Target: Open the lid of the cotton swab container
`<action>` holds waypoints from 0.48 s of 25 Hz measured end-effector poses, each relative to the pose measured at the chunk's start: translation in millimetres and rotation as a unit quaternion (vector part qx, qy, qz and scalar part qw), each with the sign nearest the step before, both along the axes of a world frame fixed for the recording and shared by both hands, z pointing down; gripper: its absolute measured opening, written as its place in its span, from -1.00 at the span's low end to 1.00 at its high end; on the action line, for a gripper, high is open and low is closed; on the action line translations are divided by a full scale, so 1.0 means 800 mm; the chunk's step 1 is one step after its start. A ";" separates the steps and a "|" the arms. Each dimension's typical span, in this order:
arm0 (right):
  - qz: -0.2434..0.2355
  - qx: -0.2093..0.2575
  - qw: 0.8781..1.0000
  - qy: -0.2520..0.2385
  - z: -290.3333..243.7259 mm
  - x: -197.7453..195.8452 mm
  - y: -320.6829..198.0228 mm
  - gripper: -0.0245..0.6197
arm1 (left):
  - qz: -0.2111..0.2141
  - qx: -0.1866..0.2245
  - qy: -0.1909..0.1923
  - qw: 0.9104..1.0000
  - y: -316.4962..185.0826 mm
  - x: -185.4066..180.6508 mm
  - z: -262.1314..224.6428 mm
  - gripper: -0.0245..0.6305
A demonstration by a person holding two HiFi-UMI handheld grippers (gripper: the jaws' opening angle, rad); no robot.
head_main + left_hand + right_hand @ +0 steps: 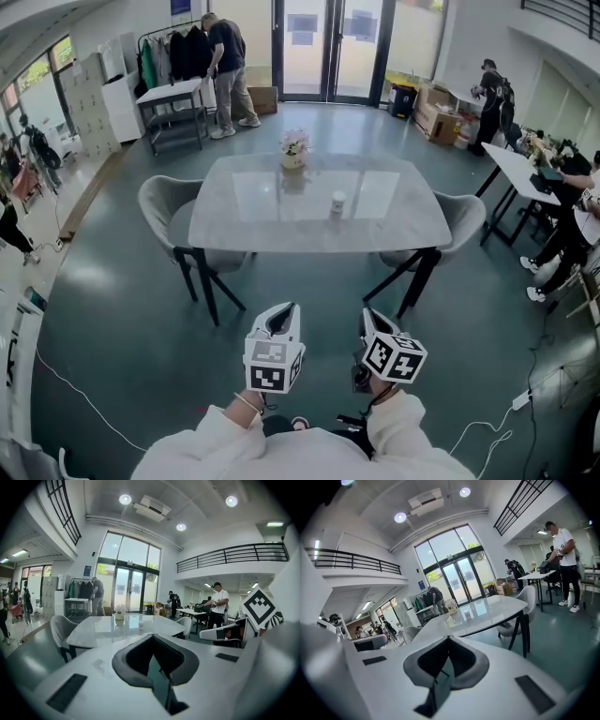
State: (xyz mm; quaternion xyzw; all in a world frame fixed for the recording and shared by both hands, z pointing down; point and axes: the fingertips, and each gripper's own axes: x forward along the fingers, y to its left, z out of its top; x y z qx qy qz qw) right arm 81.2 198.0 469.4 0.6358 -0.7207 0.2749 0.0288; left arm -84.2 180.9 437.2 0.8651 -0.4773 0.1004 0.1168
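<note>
Head view: left tool, right tool clenched, empty; cotton swab container on table.

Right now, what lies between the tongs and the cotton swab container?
Head view: only open floor, then bare tabletop up to the cotton swab container.

Cotton swab container is sitting on the table, flower pot sitting behind-left of it, left chair and right chair flanking.
</note>
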 end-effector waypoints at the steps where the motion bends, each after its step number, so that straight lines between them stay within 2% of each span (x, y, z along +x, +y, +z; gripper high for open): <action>1: 0.002 -0.002 1.000 -0.001 0.001 0.004 -0.001 -0.74 | 0.003 0.000 -0.002 1.000 -0.002 0.004 0.000 -0.90; 12: 0.019 -0.020 1.000 0.003 0.015 0.032 -0.018 -0.74 | 0.019 -0.009 0.003 1.000 -0.031 0.032 0.007 -0.90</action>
